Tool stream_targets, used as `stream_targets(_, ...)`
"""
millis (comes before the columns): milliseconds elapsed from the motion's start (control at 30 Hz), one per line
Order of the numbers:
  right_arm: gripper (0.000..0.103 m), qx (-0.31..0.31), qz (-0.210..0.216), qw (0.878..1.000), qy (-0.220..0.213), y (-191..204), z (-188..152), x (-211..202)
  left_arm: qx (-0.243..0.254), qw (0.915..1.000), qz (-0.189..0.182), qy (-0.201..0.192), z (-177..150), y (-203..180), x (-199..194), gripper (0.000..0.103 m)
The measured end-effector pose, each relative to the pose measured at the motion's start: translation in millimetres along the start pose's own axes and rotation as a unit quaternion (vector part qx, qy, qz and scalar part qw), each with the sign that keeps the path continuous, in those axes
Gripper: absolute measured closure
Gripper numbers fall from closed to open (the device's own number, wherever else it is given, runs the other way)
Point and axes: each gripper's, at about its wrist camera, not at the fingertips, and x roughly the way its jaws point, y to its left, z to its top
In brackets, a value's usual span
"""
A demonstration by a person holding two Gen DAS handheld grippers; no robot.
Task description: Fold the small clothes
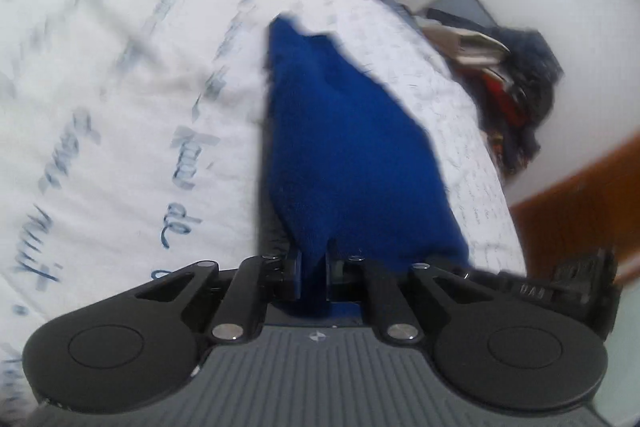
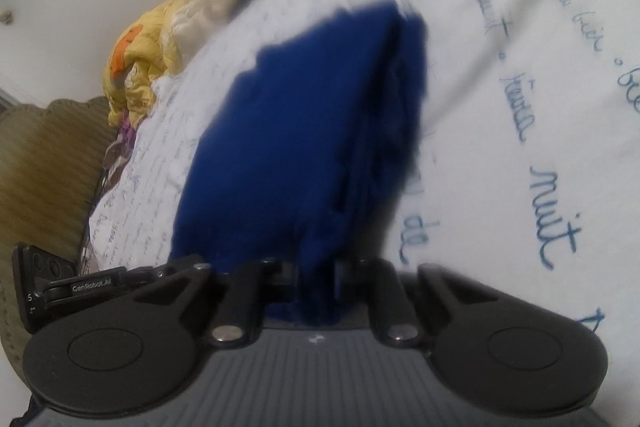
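Both grippers are pinching the blue cloth (image 1: 344, 155) above the bed (image 1: 100, 87): left gripper (image 1: 313, 279) clamped on a bunched corner, right gripper (image 2: 314, 279) clamped on folded layers. Cloth is hanging near the bed's edge; wide bare sheet lies beside it. Fingertips are buried in cloth. Motion blur is smearing everything. Clutter (image 1: 516, 75) past the edge.
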Motion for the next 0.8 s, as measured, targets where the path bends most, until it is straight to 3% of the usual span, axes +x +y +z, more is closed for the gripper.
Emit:
stream_targets(67,0.091,-0.025,0.018,0.999,-0.013,14,-6,-21,0.061,0.9980,0.015,-0.007,-12,-13,-22,0.092)
stream_targets(133,0.090,-0.047,0.021,0.999,-0.010,21,-16,-32,0.110,0.9928,0.049,0.002,-25,-15,-21,0.083)
stream_targets(167,0.085,-0.056,0.007,0.998,0.004,20,-24,-28,0.131,0.9886,0.075,-0.001,-31,-15,-19,0.082)
stream_targets(200,0.080,-0.068,-0.026,0.997,0.016,20,-30,-23,0.145,0.9850,0.093,-0.013,-34,-15,-20,0.073)
stream_targets(233,0.075,-0.080,-0.029,0.996,0.008,19,-33,-23,0.150,0.9837,0.095,-0.031,-34,-17,-23,0.071)
stream_targets(300,0.048,-0.068,-0.051,0.996,-0.033,22,-26,-34,0.163,0.9807,0.078,-0.075,-30,-29,-32,0.053)
stream_targets(333,0.044,-0.070,-0.064,0.993,-0.070,27,-19,-41,0.182,0.9766,0.069,-0.091,-29,-39,-33,0.045)
stream_targets(367,0.036,-0.083,-0.065,0.989,-0.104,35,-11,-47,0.208,0.9711,0.064,-0.098,-28,-51,-29,0.031)
stream_targets(400,0.032,-0.095,-0.059,0.987,-0.118,43,-2,-46,0.233,0.9656,0.060,-0.099,-29,-62,-21,0.028)
stream_targets(533,0.033,-0.131,-0.052,0.988,-0.069,73,44,7,0.277,0.9561,0.083,-0.046,-37,-73,41,0.030)
stream_targets(600,0.034,-0.149,-0.088,0.985,-0.021,71,58,46,0.312,0.9432,0.087,-0.073,-51,-71,52,0.022)
stream_targets(667,0.034,-0.174,-0.102,0.979,-0.039,61,65,61,0.340,0.9319,0.096,-0.084,-62,-72,55,0.021)
stream_targets(733,0.035,-0.150,-0.122,0.981,-0.014,71,80,62,0.341,0.9312,0.094,-0.089,-66,-71,54,0.020)
stream_targets(800,0.034,-0.170,-0.151,0.974,-0.010,97,86,61,0.328,0.9366,0.084,-0.090,-64,-67,52,0.018)
